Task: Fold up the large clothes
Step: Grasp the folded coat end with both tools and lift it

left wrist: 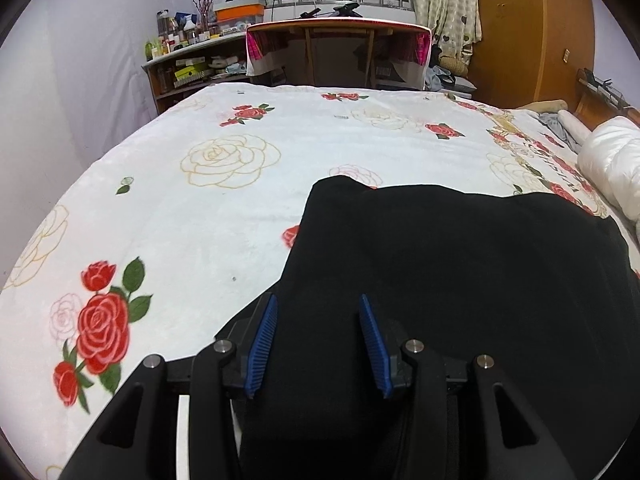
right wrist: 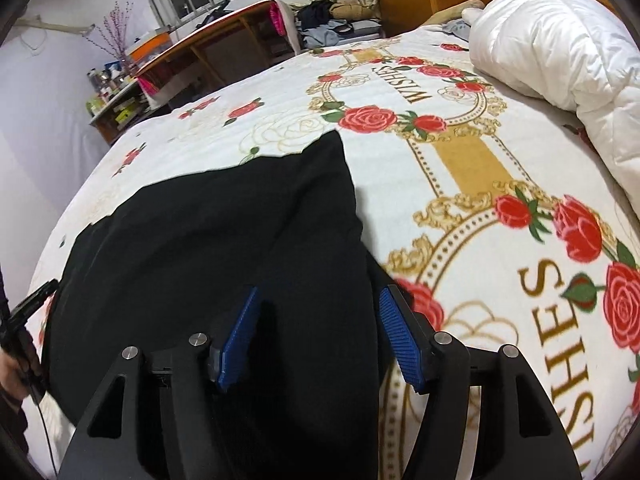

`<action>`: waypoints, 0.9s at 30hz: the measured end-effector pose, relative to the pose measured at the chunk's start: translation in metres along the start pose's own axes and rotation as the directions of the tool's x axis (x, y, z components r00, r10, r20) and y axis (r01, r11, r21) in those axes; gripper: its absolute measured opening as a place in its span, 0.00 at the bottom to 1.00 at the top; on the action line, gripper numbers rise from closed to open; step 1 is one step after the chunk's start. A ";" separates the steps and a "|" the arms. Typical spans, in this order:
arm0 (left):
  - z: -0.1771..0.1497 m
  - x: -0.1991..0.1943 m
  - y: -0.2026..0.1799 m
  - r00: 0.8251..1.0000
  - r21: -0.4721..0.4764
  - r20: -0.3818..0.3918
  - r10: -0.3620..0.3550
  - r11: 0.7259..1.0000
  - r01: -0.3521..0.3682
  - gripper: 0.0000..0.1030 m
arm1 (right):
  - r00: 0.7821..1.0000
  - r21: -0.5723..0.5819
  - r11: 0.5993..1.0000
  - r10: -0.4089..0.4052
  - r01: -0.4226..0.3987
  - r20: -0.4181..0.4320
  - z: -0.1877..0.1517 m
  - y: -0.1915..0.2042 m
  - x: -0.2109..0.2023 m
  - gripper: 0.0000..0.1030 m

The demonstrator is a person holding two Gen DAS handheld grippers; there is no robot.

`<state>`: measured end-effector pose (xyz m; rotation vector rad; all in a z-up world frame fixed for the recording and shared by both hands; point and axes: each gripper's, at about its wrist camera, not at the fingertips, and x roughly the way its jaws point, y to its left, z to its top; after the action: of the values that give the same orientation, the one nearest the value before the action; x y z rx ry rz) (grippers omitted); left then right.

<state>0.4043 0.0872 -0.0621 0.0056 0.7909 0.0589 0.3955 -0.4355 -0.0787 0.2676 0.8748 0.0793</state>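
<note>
A large black garment (left wrist: 460,256) lies spread on the rose-print bed cover (left wrist: 224,216); it also shows in the right wrist view (right wrist: 224,232). My left gripper (left wrist: 318,304) is open over the garment's near left edge, the blue pads (left wrist: 262,344) apart with black cloth between them. My right gripper (right wrist: 318,294) is open over the garment's near right edge, its right pad (right wrist: 400,336) by the cloth's border. Whether the cloth touches the pads I cannot tell. The left gripper's body (right wrist: 28,312) shows at the far left of the right wrist view.
A white duvet (right wrist: 560,52) is piled at the bed's right end. Beyond the bed stand a wooden desk (left wrist: 340,36) and a cluttered shelf (left wrist: 192,64). A wooden wardrobe (left wrist: 528,28) stands at the back right.
</note>
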 end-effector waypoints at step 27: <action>-0.055 0.013 0.046 0.987 -0.206 -0.063 -0.148 0.970 0.132 0.78 | 0.992 0.090 0.989 0.124 -0.121 -0.026 -0.043 -0.032 0.017 0.78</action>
<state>0.3724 0.1332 -0.1089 -0.2457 0.8585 0.0047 0.3721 -0.4547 -0.1265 0.4041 0.8939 0.1596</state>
